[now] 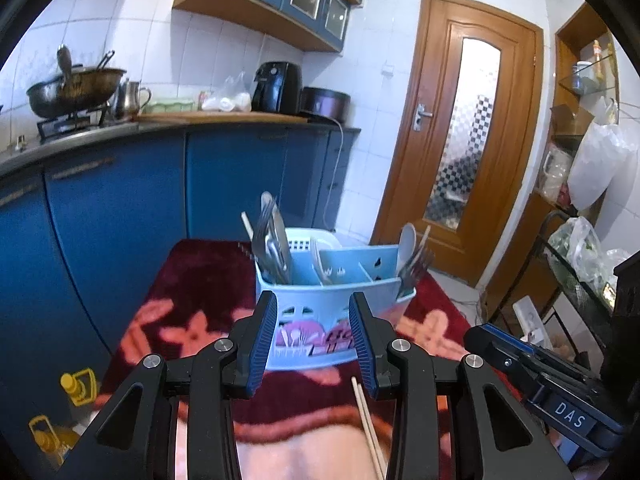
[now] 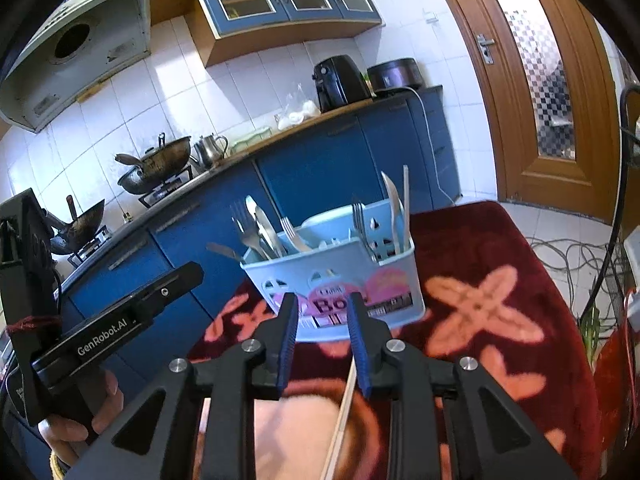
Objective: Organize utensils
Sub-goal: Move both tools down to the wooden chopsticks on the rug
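Chopsticks [image 1: 368, 424] on blanket between open left tongs [image 1: 313, 344] (holder [image 1: 320, 312] beyond)

A wok [image 1: 76, 90] is sitting on the stove far ahead-left of the hand-held gripper; a black air fryer [image 1: 277, 86] is standing ahead; a wooden door [image 1: 464, 136] is standing ahead-right.

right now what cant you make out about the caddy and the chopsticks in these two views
- Chopsticks: near ends cut off by the bottom edge in both wrist views.
- Caddy label: left view, blurred and partly behind the left gripper fingers; right view, right gripper covers part.
- Utensil handles: hidden inside the caddy walls.
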`<control>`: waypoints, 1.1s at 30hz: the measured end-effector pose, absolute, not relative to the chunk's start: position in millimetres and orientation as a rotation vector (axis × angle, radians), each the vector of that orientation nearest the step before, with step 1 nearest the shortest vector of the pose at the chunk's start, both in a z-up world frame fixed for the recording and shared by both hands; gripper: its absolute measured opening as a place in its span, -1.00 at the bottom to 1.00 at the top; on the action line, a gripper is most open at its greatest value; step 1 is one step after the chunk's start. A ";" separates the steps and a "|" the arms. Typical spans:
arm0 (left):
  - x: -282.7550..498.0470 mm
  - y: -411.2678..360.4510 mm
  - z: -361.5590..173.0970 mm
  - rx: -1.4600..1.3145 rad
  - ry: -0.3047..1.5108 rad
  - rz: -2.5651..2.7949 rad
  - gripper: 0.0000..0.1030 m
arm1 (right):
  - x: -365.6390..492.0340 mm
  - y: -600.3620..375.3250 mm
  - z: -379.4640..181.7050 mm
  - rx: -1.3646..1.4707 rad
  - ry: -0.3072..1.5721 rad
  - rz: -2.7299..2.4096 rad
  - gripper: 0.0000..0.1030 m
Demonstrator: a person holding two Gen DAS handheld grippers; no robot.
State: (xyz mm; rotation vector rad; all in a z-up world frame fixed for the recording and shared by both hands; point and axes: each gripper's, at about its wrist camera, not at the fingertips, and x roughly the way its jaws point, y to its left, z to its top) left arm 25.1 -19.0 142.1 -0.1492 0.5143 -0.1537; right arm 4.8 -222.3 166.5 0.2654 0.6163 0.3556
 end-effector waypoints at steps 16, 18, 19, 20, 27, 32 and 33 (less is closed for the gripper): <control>32.7 -27.2 104.7 -0.156 0.642 -0.167 -0.26 | -0.5 -247.1 120.6 0.308 0.731 0.299 -0.46; 34.2 -30.0 99.6 -0.153 0.660 -0.169 -0.26 | -1.0 -251.1 115.3 0.314 0.742 0.291 -0.46; 34.7 -31.5 97.5 -0.150 0.667 -0.170 -0.26 | -0.3 -252.4 112.8 0.316 0.749 0.287 -0.46; 35.3 -33.4 94.6 -0.147 0.677 -0.173 -0.26 | -0.4 -253.7 110.5 0.318 0.754 0.282 -0.46; 40.1 -40.9 76.3 -0.149 0.740 -0.194 -0.26 | -0.6 -262.3 94.0 0.329 0.800 0.255 -0.46; 44.3 -48.8 60.8 -0.143 0.805 -0.220 -0.26 | -1.8 -266.5 87.4 0.326 0.812 0.238 -0.46; 44.9 -50.3 58.3 -0.141 0.816 -0.223 -0.26 | -1.8 -267.4 86.0 0.328 0.815 0.237 -0.46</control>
